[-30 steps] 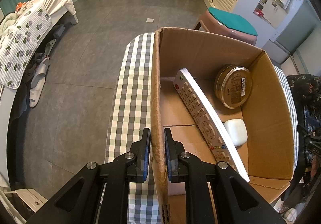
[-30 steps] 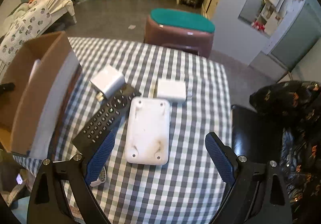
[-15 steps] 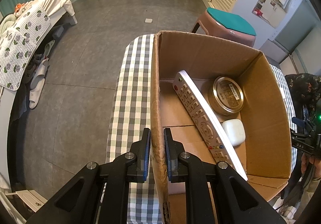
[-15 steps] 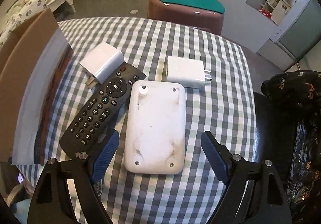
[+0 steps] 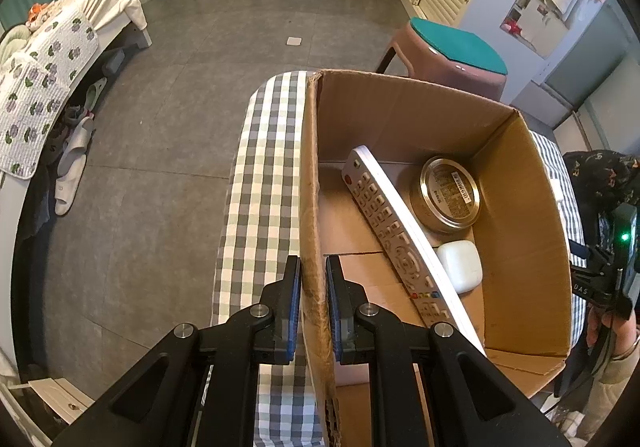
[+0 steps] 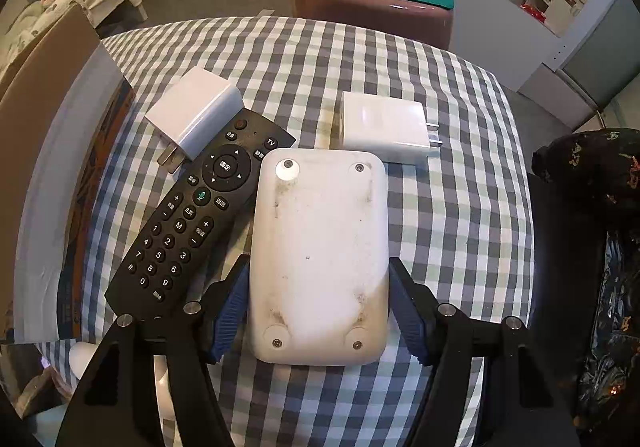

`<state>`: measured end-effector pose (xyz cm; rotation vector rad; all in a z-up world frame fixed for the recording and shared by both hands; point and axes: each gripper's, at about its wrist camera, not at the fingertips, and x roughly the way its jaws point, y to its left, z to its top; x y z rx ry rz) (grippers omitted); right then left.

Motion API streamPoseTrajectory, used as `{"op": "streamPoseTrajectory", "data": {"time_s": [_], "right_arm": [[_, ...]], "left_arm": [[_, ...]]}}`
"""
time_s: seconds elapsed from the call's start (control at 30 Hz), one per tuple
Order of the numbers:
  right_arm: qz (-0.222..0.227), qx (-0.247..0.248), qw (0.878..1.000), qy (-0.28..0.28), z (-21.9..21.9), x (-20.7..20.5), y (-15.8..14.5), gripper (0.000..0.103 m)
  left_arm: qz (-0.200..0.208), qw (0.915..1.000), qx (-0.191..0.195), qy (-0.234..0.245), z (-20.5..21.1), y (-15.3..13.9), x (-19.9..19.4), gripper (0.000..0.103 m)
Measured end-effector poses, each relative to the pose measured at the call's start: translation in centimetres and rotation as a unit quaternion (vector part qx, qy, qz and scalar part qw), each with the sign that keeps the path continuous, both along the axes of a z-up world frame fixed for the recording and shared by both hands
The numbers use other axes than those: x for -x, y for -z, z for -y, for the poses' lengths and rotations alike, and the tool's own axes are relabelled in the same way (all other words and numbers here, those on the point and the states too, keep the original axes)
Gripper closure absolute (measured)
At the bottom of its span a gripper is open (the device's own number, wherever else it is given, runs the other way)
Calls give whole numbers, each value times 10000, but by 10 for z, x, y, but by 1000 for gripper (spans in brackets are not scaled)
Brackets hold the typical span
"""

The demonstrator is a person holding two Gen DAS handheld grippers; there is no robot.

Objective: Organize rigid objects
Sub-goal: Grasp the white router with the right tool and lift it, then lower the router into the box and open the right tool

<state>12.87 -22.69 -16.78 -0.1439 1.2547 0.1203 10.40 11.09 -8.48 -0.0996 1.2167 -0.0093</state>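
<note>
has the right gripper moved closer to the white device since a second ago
Yes. The right gripper has advanced; its open fingers now flank the white device, formerly farther ahead on the checked tablecloth.

Green-and-white checked tablecloth (image 6: 460, 207), black remote (image 6: 188, 223), brown cardboard box (image 5: 520, 215) (gold tin (image 5: 450, 193) inside).

Remote (image 6: 192, 223) left of router (image 6: 320, 247), chargers (image 6: 384, 127) behind.

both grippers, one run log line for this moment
left gripper: shut on box wall | right gripper: open, straddling white device | remote beside it, on table
</note>
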Motion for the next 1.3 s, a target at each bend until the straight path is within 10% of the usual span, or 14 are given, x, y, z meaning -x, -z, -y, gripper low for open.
{"op": "streamPoseTrajectory", "data": {"time_s": [0.67,0.97,1.3], "right_arm": [[811,54,9966,-122,-9,12,-78,38],[1613,-281,9799,-1143,-94,16,-157,38],[1397,-424,9692,-1985,-198,16,-130,38]], "left_arm": [[34,10000,19,37,-3,-2,1,92],[37,10000,35,35,-3,-3,0,92],[62,9999,40,87,-1,-3,0,92]]}}
